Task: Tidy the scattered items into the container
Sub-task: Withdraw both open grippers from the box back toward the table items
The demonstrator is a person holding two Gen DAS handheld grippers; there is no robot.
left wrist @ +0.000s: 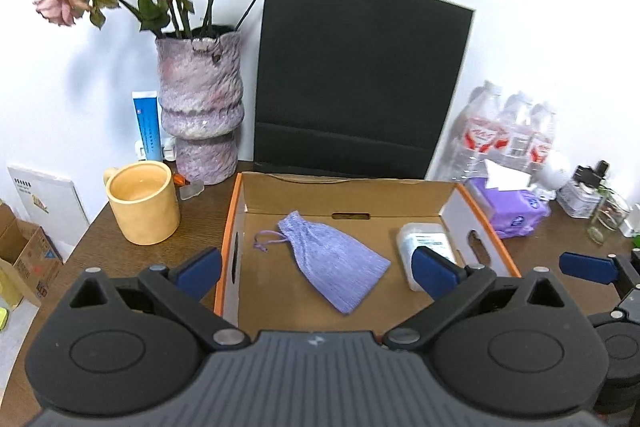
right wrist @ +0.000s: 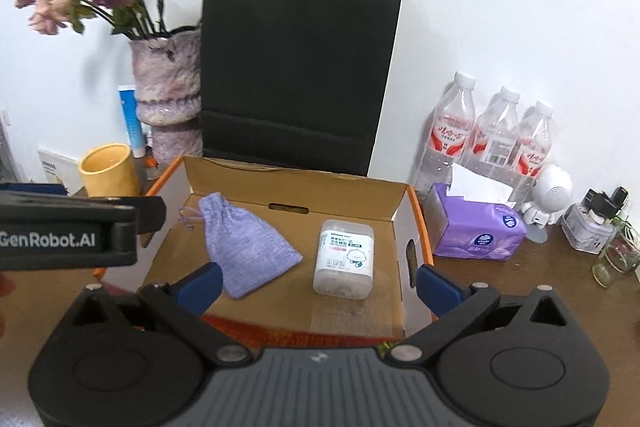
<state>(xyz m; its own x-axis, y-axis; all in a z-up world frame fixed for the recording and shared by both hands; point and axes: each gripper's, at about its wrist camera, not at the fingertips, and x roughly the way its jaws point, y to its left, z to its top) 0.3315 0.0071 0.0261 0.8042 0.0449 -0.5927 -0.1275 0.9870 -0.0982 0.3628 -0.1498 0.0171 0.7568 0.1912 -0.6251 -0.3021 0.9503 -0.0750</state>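
Observation:
An open cardboard box with an orange rim stands on the brown table. Inside it lie a purple drawstring pouch on the left and a white plastic tub on the right. My left gripper hovers open above the box's near edge, holding nothing. In the right wrist view the same box, pouch and tub show. My right gripper is open and empty over the box's near right part. The left gripper's body shows at the left.
Behind the box stand a black paper bag and a purple vase of dried roses. A yellow mug is left of the box. To the right are a purple tissue pack, three water bottles, a white figurine and a glass jar.

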